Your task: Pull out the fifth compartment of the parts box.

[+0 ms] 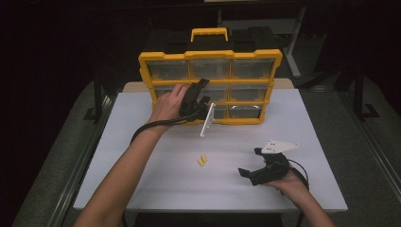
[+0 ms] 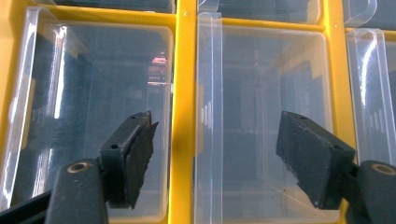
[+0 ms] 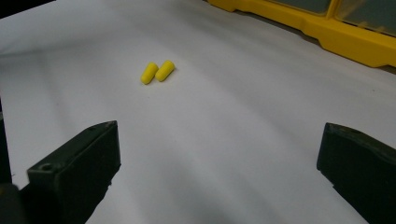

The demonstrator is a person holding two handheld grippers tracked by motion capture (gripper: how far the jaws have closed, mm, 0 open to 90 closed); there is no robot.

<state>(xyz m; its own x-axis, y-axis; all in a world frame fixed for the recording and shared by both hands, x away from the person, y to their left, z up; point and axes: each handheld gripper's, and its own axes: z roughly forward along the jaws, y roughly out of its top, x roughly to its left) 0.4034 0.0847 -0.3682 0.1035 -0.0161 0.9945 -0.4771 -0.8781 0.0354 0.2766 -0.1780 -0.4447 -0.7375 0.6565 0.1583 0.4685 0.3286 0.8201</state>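
A yellow parts organizer (image 1: 210,54) stands upright at the back of the white table (image 1: 142,189), its clear drawers facing me. My left gripper (image 1: 196,97) is held against its middle row. In the left gripper view, my left gripper (image 2: 217,135) is open; its jaws straddle the yellow divider (image 2: 184,93) and the left edge of a clear drawer (image 2: 261,116) without pressing on either. Two yellow foam earplugs (image 1: 202,161) lie side by side mid-table. My right gripper (image 1: 249,161) rests open near the front right, with the earplugs (image 3: 158,72) ahead of it and nothing between its jaws.
The organizer has a yellow carry handle (image 1: 209,33) on top, and its yellow base (image 3: 345,42) sits on the table's far part. Dark floor and black frames surround the table. Bare white tabletop lies at the left and front.
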